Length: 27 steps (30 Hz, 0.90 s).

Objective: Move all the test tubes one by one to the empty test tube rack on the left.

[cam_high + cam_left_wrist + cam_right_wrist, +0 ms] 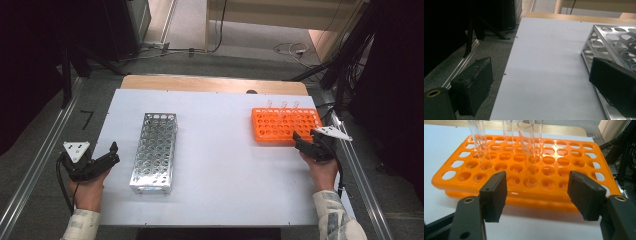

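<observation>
**Approach to the Glass Tubes in the Orange Rack**

The white table [220, 165] carries two racks. The metal rack [155, 150] lies at 9 o'clock from the table centre, empty, its long side running front to back. The orange rack [286, 125] sits at 2 o'clock, near the right edge.

Three clear glass tubes [529, 147] stand upright in the orange rack, side by side along its far rows. Each is a thin-walled, transparent cylinder with an open top; in the high view the tubes [283, 106] show as faint outlines at the 12 o'clock edge of the rack.

Handling judgement: the tubes are likely light, stiff, smooth and fragile. Grip one on the bare wall above the rack's top plate, with pads on opposite sides and moderate pressure; excess force may crack the glass, too little may let it slip. Lift straight up to clear the hole.

The right gripper [537, 192] hangs at the 6 o'clock side of the orange rack, jaws apart and holding nothing, pointed at the nearest tube. Its pads straddle the front of the rack without touching a tube.

The left gripper [541, 87] rests at the table's 8 o'clock corner, jaws spread wide and empty, just beside the metal rack's near end.
</observation>
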Available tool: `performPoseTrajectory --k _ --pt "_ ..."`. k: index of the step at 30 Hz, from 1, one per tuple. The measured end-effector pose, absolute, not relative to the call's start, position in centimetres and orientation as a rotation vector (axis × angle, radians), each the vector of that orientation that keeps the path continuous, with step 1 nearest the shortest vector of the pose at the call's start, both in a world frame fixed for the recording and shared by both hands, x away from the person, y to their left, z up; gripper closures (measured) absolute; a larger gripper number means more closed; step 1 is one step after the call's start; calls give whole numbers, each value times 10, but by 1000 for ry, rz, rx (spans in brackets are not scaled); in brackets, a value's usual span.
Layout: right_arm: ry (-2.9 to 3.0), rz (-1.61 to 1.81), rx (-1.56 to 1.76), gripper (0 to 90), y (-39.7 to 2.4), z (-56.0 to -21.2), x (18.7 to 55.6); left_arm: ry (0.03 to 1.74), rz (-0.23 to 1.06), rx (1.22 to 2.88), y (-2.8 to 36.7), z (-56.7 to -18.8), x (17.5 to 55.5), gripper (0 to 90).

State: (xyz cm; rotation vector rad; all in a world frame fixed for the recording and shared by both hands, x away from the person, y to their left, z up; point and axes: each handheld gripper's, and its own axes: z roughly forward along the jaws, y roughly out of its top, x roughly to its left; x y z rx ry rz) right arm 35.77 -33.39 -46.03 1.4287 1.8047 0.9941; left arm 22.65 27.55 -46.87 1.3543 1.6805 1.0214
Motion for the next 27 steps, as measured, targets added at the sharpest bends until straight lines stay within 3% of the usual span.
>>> performPoseTrajectory --k 27 --pt "1778 1002 1393 683 -320 -472 395 1686 1008 1368 276 -470 227 57"
